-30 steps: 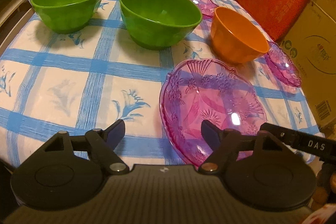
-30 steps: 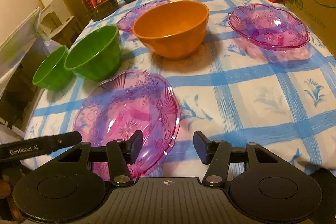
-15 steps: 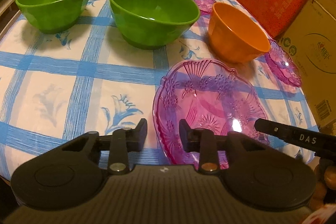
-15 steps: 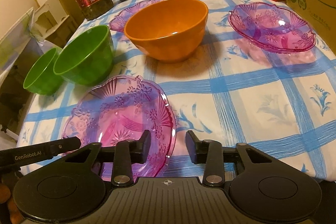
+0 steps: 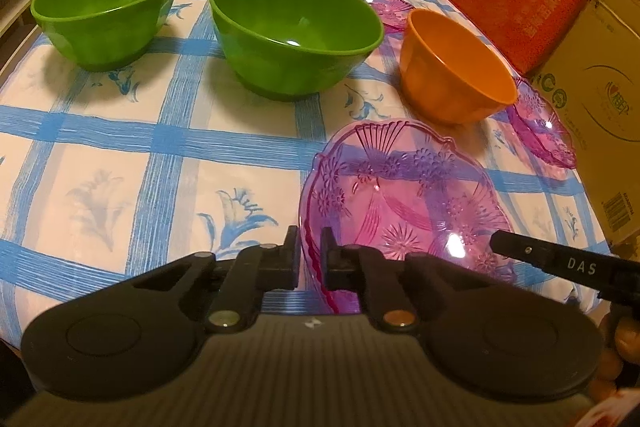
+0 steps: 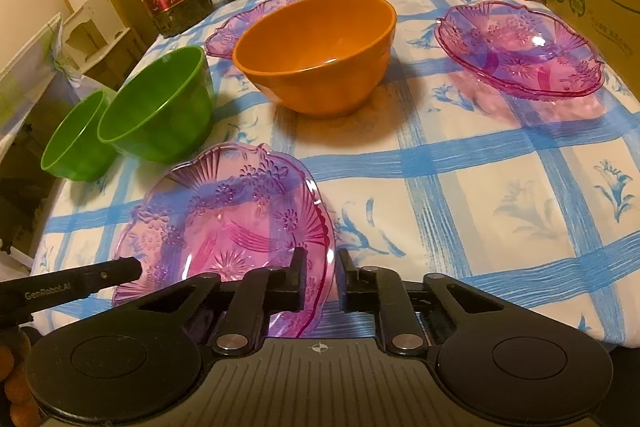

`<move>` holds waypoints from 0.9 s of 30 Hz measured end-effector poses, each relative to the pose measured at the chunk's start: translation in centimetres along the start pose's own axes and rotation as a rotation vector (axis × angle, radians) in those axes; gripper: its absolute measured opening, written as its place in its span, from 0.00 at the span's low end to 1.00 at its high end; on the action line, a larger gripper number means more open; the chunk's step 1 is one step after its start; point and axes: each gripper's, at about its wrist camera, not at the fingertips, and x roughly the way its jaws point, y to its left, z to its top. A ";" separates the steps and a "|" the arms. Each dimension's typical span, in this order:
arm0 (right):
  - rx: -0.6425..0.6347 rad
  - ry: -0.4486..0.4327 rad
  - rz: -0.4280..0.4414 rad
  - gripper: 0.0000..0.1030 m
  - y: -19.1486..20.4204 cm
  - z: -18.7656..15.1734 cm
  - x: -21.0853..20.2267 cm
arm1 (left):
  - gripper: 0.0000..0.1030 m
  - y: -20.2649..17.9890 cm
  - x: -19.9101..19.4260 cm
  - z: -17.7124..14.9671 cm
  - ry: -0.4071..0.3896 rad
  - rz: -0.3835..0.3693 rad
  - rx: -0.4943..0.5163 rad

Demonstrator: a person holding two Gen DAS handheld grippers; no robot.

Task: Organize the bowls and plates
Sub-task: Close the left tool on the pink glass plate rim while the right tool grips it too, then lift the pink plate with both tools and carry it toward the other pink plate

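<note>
Both grippers pinch the near pink plate [image 5: 404, 195]: the left gripper [image 5: 310, 259] clamps its left rim, the right gripper [image 6: 322, 279] its right rim. They should lift together, keeping it flat.

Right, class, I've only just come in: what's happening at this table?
A person holds a gripper in each hand, and both have just been closing on the near pink glass plate. The left gripper pinches its left rim; the right gripper pinches its right rim. The plate sits on the checked tablecloth. Two green bowls, an orange bowl and two more pink plates stand untouched behind.
</note>
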 end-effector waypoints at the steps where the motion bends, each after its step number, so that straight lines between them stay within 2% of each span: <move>1: 0.002 0.000 -0.002 0.08 -0.1 0.0 -0.1 | 0.08 0.0 -0.1 0.0 -0.001 -0.001 0.001; 13: -0.012 -0.033 0.004 0.08 0.8 0.2 -2.4 | 0.08 -0.6 -2.4 0.3 -0.038 -0.006 0.034; 27: 0.010 -0.111 0.031 0.07 2.4 4.7 -6.8 | 0.08 -2.2 -6.2 5.0 -0.083 -0.029 0.035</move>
